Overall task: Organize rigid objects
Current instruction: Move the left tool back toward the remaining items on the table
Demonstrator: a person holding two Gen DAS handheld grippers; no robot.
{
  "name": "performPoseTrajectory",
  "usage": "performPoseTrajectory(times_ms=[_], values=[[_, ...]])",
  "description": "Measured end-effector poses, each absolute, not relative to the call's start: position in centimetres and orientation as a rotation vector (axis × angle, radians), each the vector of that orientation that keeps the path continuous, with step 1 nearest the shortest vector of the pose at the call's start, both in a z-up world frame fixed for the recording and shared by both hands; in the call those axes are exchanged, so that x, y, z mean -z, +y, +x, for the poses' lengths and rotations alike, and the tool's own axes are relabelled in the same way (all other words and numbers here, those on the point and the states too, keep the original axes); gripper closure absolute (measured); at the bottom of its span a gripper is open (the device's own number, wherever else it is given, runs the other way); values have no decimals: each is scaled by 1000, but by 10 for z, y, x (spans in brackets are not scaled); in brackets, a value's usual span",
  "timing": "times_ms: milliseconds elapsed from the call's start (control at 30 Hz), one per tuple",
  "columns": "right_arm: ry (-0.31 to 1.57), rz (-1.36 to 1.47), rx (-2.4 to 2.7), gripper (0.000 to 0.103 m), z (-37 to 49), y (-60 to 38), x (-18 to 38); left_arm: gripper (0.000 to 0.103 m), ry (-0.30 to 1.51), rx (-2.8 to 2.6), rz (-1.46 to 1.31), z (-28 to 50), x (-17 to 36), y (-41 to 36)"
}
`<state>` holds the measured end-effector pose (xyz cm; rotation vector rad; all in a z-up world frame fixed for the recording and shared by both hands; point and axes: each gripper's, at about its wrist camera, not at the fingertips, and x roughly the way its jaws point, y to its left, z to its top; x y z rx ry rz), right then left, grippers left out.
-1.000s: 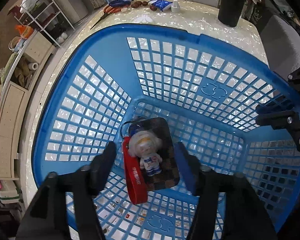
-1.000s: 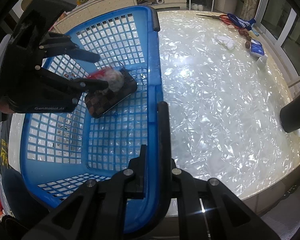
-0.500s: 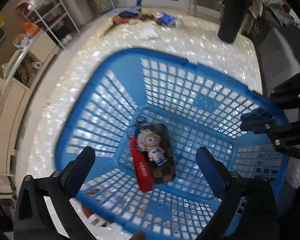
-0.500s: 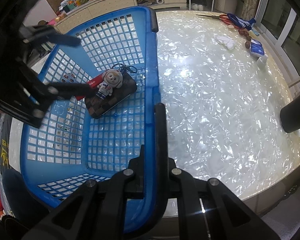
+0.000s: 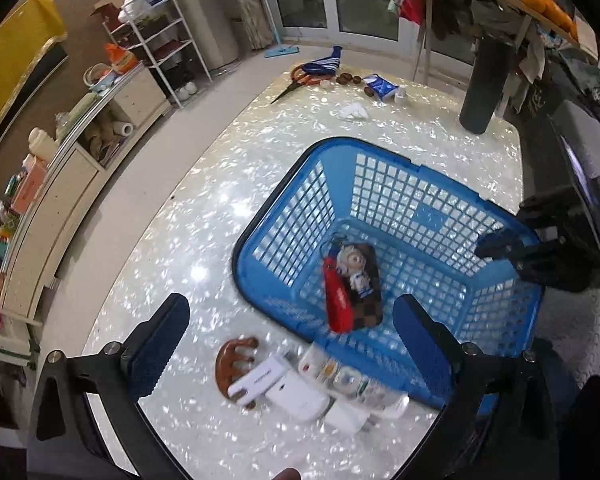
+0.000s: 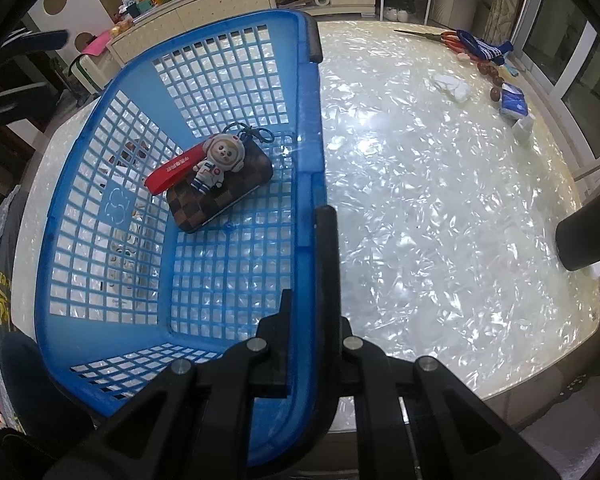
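Note:
A blue plastic basket stands on the pearly white table. Inside lies a checkered brown case with a red strap and an astronaut figure on it. My left gripper is open and empty, raised above the basket's near side. Below it on the table lie a brown wooden comb, a white box and other small white items. My right gripper is shut on the basket's rim.
Scissors, a blue striped cloth, a blue packet, brown nuts and a white tissue lie at the table's far end. A dark cylinder stands at the far right. Shelves line the left wall.
My left gripper has opened, let go of the checkered case inside the basket and pulled up and back out. The right gripper stays clamped on the rim.

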<state>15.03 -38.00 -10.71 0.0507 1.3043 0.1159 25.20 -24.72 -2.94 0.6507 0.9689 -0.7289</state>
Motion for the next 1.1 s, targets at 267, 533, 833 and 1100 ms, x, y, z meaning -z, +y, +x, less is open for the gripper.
performPoseTrajectory(times_ms=[267,533,833,1100], values=[[1301,33,-116,96,148,-377,106,1,998,642,592,242,27,-182],[1301,32,-118,95,148,-377,107,1,1129,563,520,236,74,-133],[1300,36,-115,95,148,-377,107,1,1250,506,427,227,142,-126],[1306,25,-122,95,148,-376,107,1,1315,470,378,233,182,-136]])
